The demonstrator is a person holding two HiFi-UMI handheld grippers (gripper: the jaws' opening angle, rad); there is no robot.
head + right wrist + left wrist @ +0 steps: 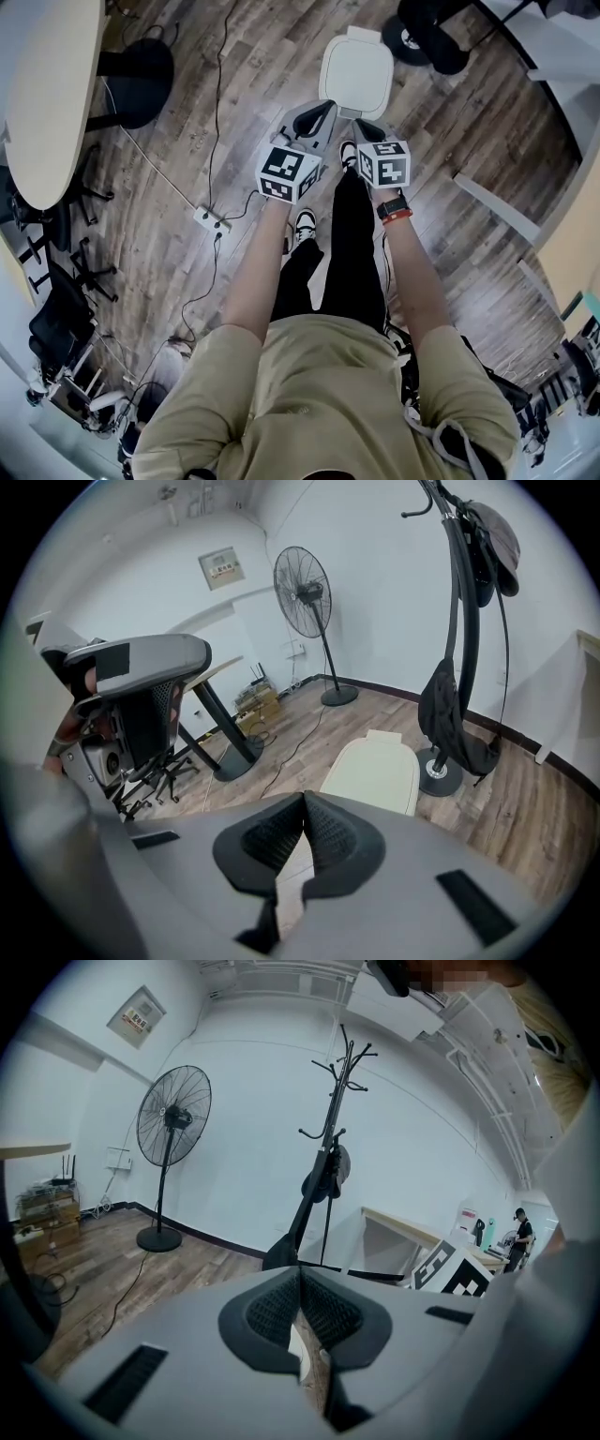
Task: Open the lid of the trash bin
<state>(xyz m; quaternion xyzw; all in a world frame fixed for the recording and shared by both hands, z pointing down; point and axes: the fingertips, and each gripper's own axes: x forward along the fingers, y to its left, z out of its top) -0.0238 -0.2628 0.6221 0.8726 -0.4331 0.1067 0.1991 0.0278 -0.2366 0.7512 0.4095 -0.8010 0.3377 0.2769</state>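
Observation:
A cream trash bin [356, 75] with its lid down stands on the wooden floor ahead of me. The right gripper view shows the trash bin [375, 772] just beyond the jaws. My left gripper [322, 111] hovers near the bin's near left corner, its jaws closed together with nothing between them. My right gripper [363, 127] hangs beside it at the bin's near edge, also shut and empty. In their own views the left gripper [300, 1279] and the right gripper [305, 803] show their pads meeting at the tips.
A standing fan [169, 1138] and a coat rack [328, 1166] stand by the wall. A round table [47, 94], office chairs [66, 319], a power strip [212, 220] and cables lie to the left. A coat rack base [439, 778] sits right of the bin.

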